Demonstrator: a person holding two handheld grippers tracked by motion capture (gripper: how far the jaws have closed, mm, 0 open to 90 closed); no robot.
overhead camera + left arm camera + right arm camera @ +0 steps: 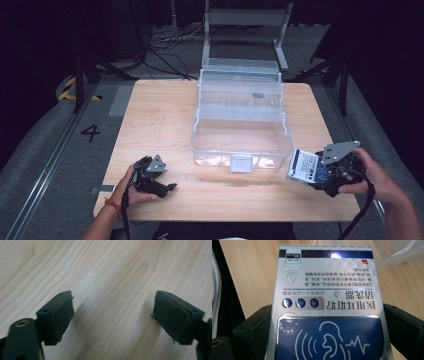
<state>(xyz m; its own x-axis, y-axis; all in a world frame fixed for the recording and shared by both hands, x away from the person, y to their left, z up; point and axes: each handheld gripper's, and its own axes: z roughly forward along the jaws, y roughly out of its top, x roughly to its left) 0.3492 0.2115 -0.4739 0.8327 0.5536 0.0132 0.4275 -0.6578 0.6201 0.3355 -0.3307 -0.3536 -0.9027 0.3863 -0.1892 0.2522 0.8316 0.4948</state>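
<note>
High view: a wooden table carries a clear plastic bin at its middle, its lid standing open at the far side. The left gripper rests low at the near left part of the table, held by the person's left hand, well apart from the bin and from the box. The right gripper sits at the near right edge of the table in the person's right hand, and a blue and silver box stands between its jaws, just beside the bin's near right corner and outside the bin. Left gripper view: the left gripper has its two black jaws spread wide over bare wood, with nothing between them and no pad pressing on anything; whether the tips touch the table cannot be told. Right gripper view: the right gripper is clamped on the box, one black jaw against each side wall of the box. The box rises from the jaws with its printed face toward the camera, the lettering reading upside down and an ear symbol on the blue panel nearest the jaws. The wooden table lies behind the box, and part of the clear bin shows at the upper right.
</note>
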